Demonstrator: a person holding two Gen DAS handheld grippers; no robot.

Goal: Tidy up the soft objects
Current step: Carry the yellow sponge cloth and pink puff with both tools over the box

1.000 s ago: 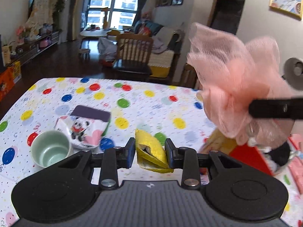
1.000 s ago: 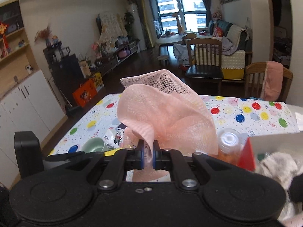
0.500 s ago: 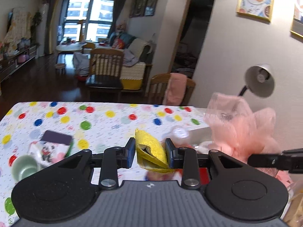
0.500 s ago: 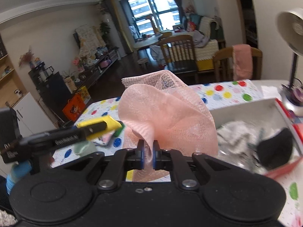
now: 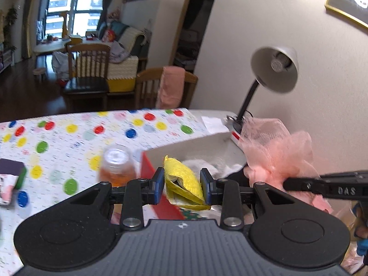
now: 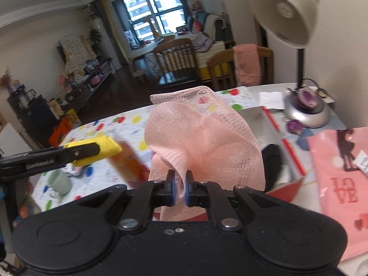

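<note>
Left tongs (image 5: pixel 181 185) clamped on folded yellow sponge cloth (image 5: pixel 184 184). Right tongs (image 6: pixel 179 188) pinched tight on pink mesh bath pouf (image 6: pixel 202 147). Both held above red-edged box (image 5: pixel 161 204) on polka-dot bench (image 5: pixel 69 133); orange bottle (image 5: pixel 117 165) beside box, desk lamp (image 6: pixel 296 34) behind.
</note>
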